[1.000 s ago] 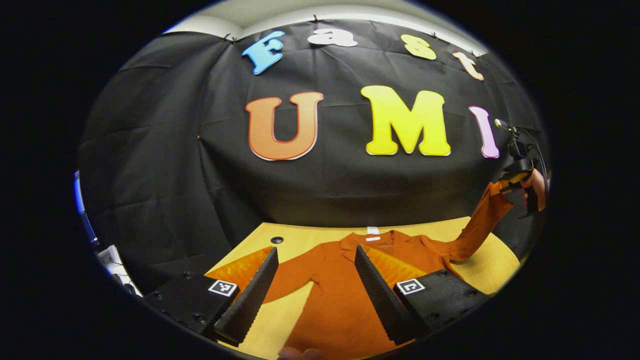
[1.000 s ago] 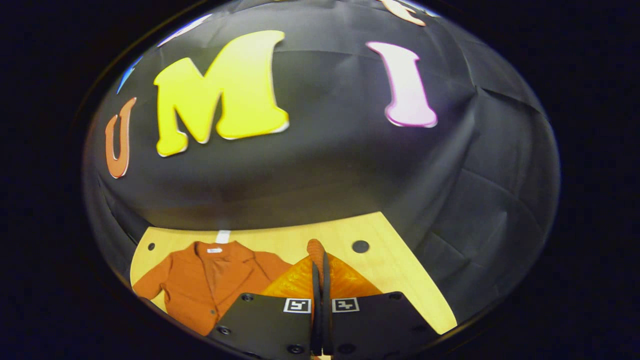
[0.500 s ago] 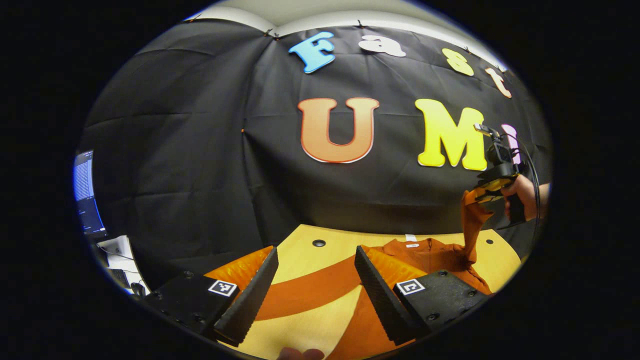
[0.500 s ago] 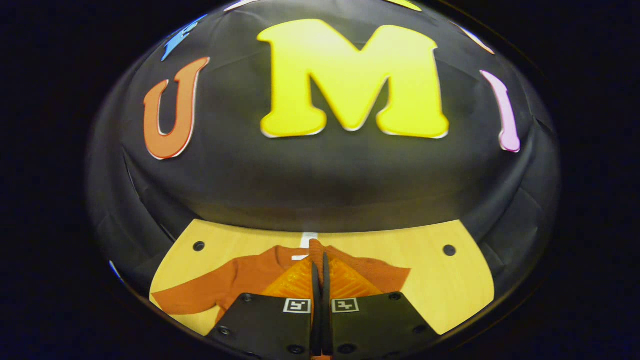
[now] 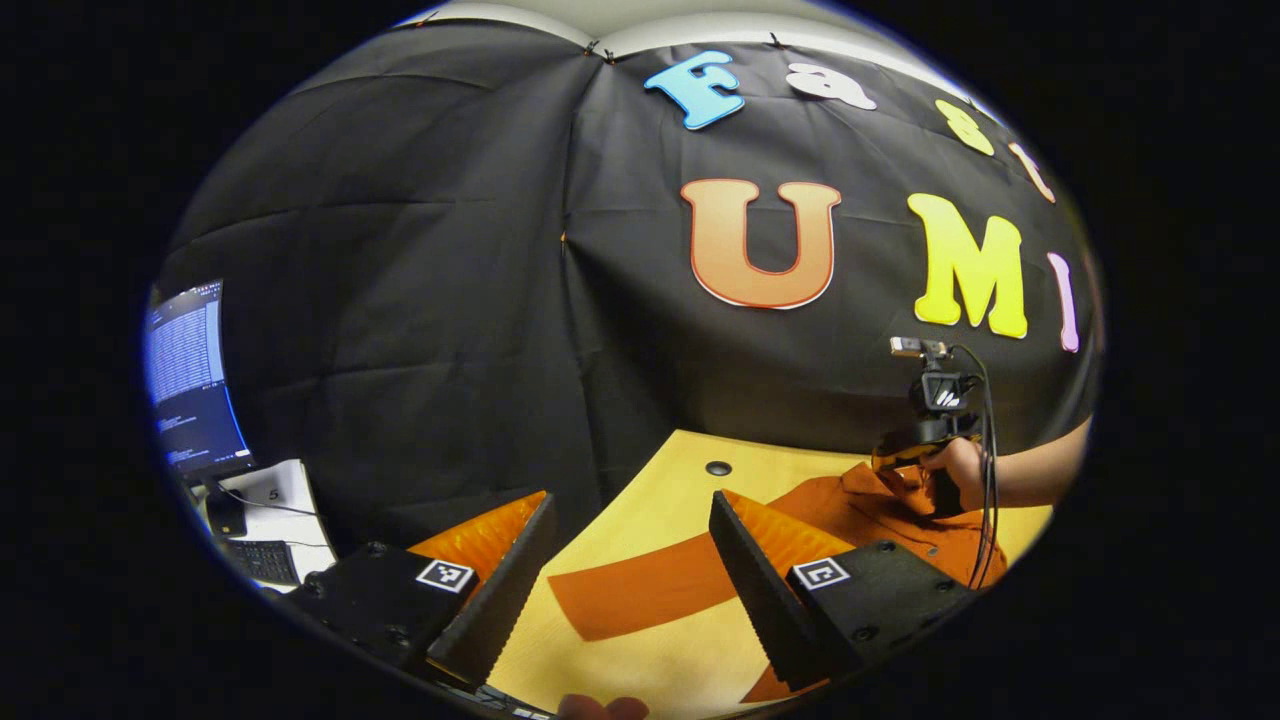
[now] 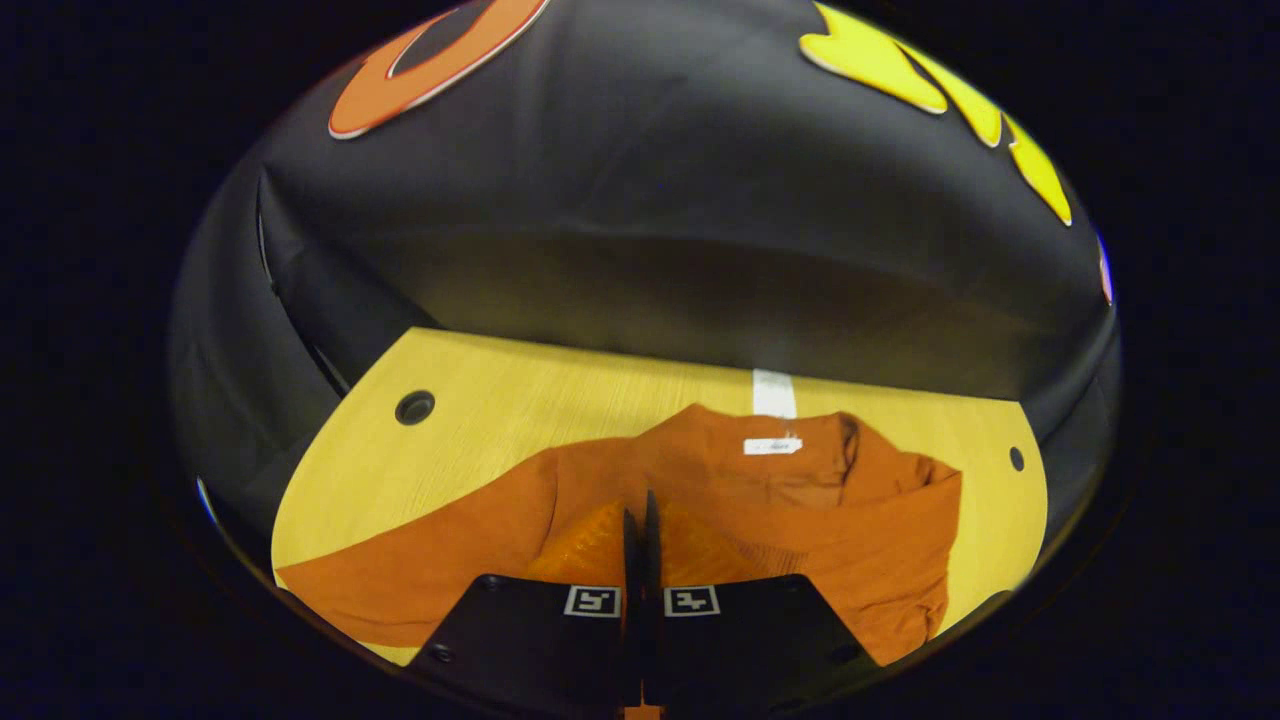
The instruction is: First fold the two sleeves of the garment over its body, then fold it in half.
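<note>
Right sleeve over the body, left one flat on my end.

My left tool (image 5: 630, 560) hangs wide open above the pale wooden counter (image 5: 650, 500), gripping nothing; the rust-orange long-sleeved garment (image 5: 860, 515) lies on that counter, with its left sleeve (image 5: 640, 595) stretched flat between and beyond my fingers. My right tool (image 6: 640, 520) has its fingers pressed together on the other sleeve's fabric, low over the garment's chest just below the collar. A monitor (image 5: 185, 375) and keyboard (image 5: 265, 560) sit off to the left.
</note>
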The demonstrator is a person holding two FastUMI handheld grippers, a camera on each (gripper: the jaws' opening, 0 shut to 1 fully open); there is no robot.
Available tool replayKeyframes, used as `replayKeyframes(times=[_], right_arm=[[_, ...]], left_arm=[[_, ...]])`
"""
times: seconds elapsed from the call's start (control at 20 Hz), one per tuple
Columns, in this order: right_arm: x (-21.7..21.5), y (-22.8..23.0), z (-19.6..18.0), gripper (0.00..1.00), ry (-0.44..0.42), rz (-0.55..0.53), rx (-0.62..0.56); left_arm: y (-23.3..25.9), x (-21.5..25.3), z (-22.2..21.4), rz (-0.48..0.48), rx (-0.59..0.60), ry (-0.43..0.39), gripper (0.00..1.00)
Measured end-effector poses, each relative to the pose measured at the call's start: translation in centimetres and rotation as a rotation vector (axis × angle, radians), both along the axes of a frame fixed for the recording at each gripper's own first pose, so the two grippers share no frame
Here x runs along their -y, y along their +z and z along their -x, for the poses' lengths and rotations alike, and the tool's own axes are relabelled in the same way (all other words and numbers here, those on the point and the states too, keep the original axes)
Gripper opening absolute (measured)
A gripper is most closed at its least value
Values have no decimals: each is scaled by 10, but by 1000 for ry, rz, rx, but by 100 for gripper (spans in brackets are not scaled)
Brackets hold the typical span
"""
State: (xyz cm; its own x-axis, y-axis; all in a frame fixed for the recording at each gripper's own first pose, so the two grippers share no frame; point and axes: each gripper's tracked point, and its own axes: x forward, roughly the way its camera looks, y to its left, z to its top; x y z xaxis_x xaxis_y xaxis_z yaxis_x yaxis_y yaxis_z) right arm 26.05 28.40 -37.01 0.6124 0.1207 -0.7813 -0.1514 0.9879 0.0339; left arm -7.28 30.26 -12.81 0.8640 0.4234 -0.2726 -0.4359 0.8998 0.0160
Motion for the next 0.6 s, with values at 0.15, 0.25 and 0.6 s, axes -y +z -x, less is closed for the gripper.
replayKeyframes(times=[0.15, 0.25, 0.6], right_arm=[[-23, -27, 4, 2, 17, -12, -22], [-34, -27, 10, 6, 12, -51, -26], [-55, 45, 51, 82, 102, -235, 72]], left_arm=[[2, -11, 5, -37, -20, 10, 99], [-5, -21, 8, -38, -24, 13, 100], [-29, -19, -5, 21, -13, 8, 99]])
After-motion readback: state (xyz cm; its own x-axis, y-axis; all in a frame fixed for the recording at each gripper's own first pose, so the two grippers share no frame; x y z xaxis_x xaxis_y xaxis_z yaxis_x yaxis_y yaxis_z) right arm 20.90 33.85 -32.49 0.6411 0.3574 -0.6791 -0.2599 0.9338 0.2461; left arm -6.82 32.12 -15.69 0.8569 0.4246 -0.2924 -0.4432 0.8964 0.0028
